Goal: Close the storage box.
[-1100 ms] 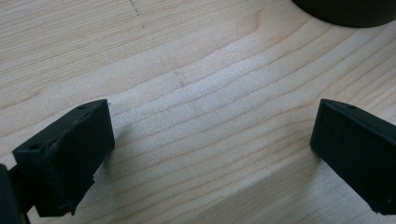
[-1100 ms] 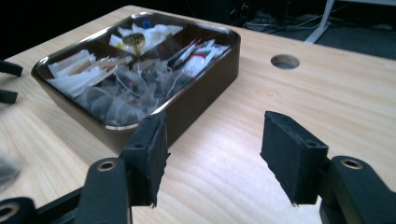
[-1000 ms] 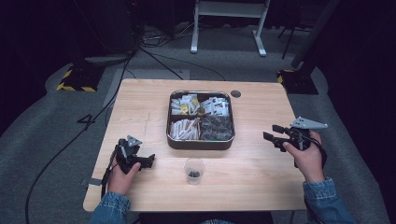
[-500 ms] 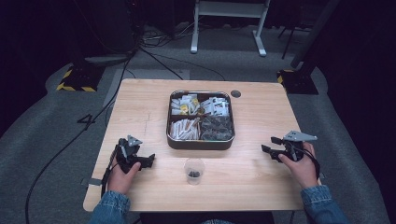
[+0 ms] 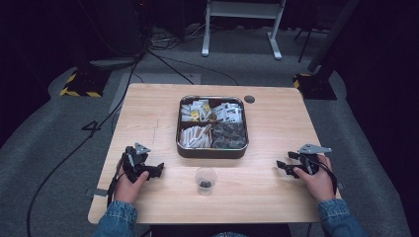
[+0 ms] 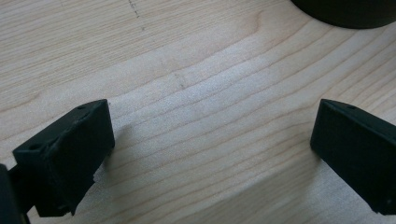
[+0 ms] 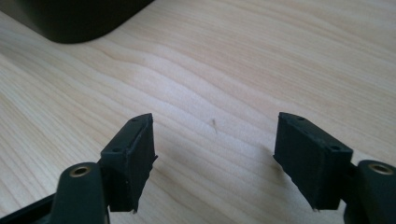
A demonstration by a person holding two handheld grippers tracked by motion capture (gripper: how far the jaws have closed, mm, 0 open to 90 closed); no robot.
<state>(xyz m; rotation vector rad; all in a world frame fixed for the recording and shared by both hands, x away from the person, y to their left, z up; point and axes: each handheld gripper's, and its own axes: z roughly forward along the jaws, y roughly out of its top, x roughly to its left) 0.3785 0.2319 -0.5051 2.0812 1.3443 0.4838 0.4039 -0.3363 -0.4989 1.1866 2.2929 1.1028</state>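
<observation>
A dark square tin (image 5: pixel 213 152) with four compartments of sachets and packets sits mid-table. In front of it stands a small clear plastic cup (image 5: pixel 205 180) with something dark at its bottom. My left gripper (image 5: pixel 157 169) rests on the wood at the front left, held by a hand, jaws open and empty (image 6: pixel 212 140). At the front right my right gripper (image 5: pixel 282 166) lies low on the table, also open with bare wood between its jaws (image 7: pixel 215 149). Both point toward the middle.
The wooden table (image 5: pixel 276 123) has a small dark round spot (image 5: pixel 249 98) near its back edge. The tin's dark wall (image 6: pixel 348 11) shows at the top of the left gripper view, and its corner (image 7: pixel 70 21) in the right gripper view. Cables and a metal stand lie on the floor beyond.
My right gripper has come down from a raised position and moved left and forward onto the table. The left gripper has stayed put.
</observation>
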